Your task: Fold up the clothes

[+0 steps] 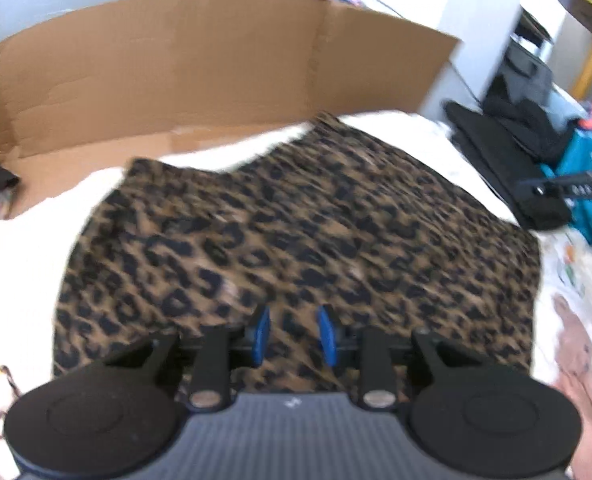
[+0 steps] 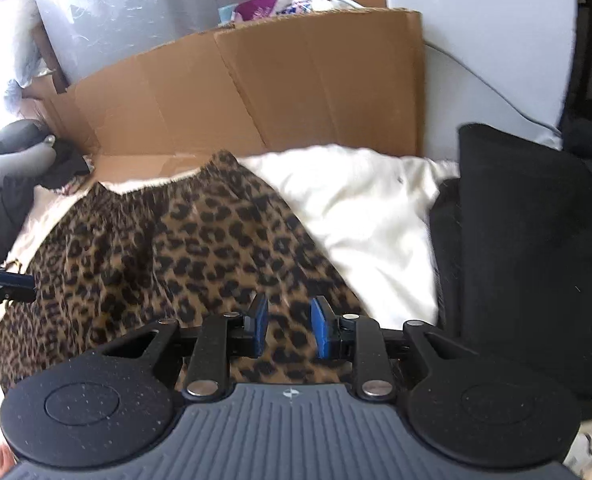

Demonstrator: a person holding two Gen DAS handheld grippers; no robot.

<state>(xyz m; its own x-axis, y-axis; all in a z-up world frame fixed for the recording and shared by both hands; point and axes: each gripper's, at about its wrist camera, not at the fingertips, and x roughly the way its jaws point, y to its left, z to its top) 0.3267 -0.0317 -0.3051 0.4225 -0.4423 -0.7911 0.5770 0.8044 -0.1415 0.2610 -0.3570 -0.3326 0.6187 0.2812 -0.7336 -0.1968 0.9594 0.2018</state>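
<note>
Both claws stand released, blue pads apart with nothing between them. The left claw [image 1: 292,334] hangs over the near edge of the leopard garment [image 1: 296,240]; the right claw [image 2: 288,330] hangs over its near right corner. The garment lies spread fairly flat on white bedding [image 2: 375,216], a cardboard [image 2: 256,80] wall at the far side and a black pile [image 2: 535,240] to the right. It could be laid out for folding or already folded once; I cannot tell which.
</note>
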